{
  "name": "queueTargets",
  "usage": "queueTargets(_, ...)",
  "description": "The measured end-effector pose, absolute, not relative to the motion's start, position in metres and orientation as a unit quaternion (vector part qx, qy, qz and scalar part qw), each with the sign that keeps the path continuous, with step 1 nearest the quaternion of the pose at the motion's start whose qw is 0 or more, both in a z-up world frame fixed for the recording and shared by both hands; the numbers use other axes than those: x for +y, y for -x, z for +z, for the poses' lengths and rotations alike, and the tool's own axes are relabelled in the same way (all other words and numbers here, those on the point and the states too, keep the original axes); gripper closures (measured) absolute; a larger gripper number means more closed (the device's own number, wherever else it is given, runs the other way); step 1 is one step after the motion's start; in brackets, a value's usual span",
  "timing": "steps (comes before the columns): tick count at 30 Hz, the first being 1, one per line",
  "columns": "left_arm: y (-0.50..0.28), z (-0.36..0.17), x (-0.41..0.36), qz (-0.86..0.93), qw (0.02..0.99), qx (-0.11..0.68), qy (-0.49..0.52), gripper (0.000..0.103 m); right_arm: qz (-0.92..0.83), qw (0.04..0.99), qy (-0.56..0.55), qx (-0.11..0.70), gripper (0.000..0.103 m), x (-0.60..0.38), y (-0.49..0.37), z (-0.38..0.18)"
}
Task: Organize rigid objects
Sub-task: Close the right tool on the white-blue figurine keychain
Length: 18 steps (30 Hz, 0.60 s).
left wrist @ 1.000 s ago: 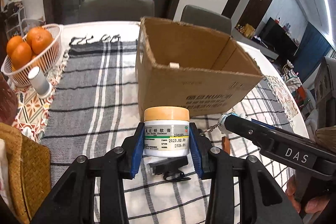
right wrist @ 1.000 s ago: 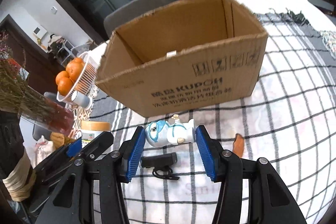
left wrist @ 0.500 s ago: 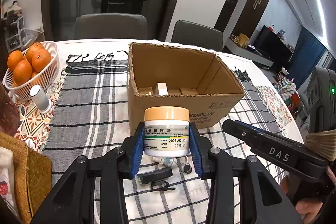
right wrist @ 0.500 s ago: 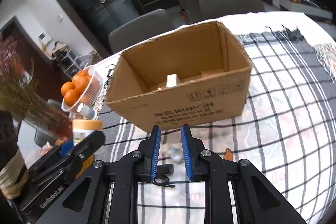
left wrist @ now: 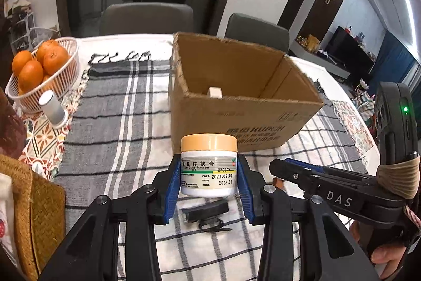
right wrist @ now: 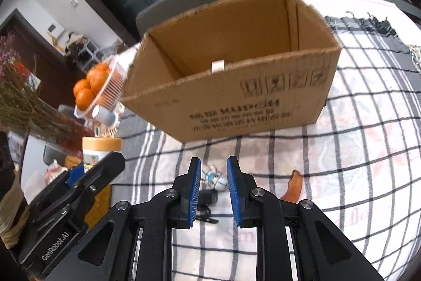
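Note:
My left gripper (left wrist: 209,160) is shut on a white ointment jar (left wrist: 209,165) with a tan lid, held upright above the checked cloth. The jar (right wrist: 101,146) also shows at the left of the right wrist view. An open cardboard box (left wrist: 247,117) stands just behind, with a small white box (left wrist: 215,92) inside. My right gripper (right wrist: 213,159) is shut with nothing between its pads. Through the narrow gap I see a small white and blue toy figure (right wrist: 213,177) lying on the cloth. A black clip-like object (left wrist: 205,208) lies beside it.
A white basket of oranges (left wrist: 39,70) and a white cylinder (left wrist: 52,107) stand at the far left. A woven basket (left wrist: 34,202) is at the near left. An orange sliver (right wrist: 293,186) lies on the cloth to the right. Grey chairs stand behind the table.
The right jaws went from wide open around the toy figure to shut, and the toy stays on the cloth. The left gripper keeps the jar.

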State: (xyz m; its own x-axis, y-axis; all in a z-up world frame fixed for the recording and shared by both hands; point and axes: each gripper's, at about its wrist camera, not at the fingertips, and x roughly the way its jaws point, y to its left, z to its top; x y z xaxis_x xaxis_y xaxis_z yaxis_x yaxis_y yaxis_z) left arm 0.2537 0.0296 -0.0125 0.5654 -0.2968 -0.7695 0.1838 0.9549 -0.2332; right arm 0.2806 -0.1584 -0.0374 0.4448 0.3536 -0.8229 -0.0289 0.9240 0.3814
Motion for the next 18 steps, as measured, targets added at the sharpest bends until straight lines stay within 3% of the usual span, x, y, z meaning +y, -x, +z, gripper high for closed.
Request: queueTargets(18, -0.261, -0.066, 0.053, -0.114, 0.853, 0.504, 0.077, 0.064, 0.134, 0.784, -0.120, 0.594, 0.077, -0.128, -0.298, -0.095)
